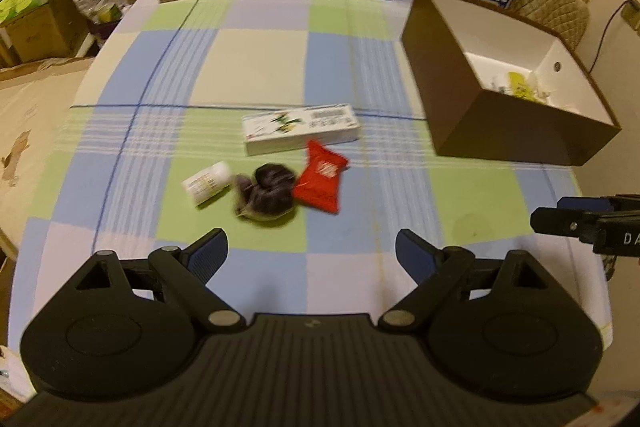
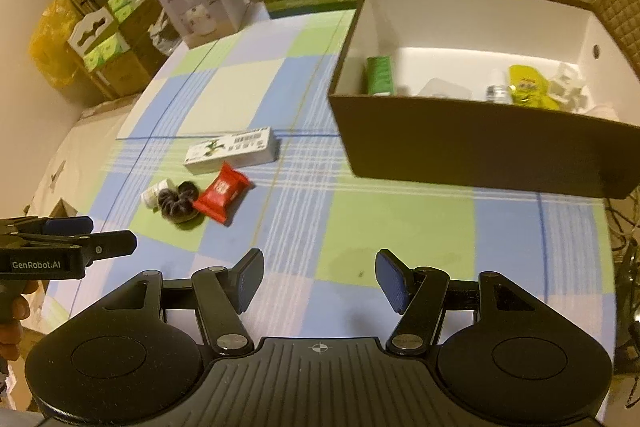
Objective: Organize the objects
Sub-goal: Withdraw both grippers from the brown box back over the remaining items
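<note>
Four loose things sit in a cluster mid-table (image 1: pixel 280 67) on the checked cloth: one flat white carton (image 1: pixel 300 128), one red snack packet (image 1: pixel 320 179) just in front of it, one dark scrunchie (image 1: pixel 268 195) touching the packet's left edge, and one small white bottle (image 1: pixel 208 183) lying on its side beside the scrunchie. To the right stands one brown box (image 2: pixel 480 151), white inside, holding a green carton (image 2: pixel 380 75), a yellow pouch (image 2: pixel 528 85) and some pale bits too small to name. Three printed cartons line the far edge. The left tool (image 1: pixel 311 251) hangs above the near cloth, fingers spread wide, gripping nothing. The right tool (image 2: pixel 319 279) is likewise wide apart and empty, nearer the brown box.
</note>
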Motion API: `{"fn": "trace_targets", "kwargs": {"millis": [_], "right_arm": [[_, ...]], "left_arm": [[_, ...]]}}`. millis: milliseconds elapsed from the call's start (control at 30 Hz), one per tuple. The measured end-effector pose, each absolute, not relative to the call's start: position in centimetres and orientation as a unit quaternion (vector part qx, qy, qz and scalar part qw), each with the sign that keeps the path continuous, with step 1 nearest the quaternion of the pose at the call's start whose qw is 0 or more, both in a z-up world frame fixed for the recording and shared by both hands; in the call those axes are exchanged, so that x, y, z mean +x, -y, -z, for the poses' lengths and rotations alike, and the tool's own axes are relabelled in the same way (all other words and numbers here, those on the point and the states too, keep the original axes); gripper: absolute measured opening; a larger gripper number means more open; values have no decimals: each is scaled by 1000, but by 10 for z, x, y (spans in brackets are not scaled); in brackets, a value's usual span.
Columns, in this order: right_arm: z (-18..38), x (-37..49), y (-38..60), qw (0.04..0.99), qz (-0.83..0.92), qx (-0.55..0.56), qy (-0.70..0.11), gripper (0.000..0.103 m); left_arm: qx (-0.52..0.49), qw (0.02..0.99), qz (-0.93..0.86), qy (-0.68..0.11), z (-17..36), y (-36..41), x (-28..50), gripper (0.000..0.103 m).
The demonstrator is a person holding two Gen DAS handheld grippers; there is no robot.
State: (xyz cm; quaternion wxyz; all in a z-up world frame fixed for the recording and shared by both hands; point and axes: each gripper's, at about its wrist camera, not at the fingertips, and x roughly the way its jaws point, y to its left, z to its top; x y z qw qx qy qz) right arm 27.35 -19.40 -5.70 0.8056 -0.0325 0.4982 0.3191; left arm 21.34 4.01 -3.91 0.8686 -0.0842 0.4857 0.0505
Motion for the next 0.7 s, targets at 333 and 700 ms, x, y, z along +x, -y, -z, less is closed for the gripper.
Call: {"fn": "trace_targets", "kwargs": {"millis": [333, 700], "right_arm": [[74, 270, 168, 793, -327, -35, -512, 59], [86, 272, 156, 795, -301, -25, -526, 59]], "left_arm": [[-83, 866, -74, -487, 53, -73, 207, 89], [-76, 858, -89, -499, 67, -106, 211, 89]]}}
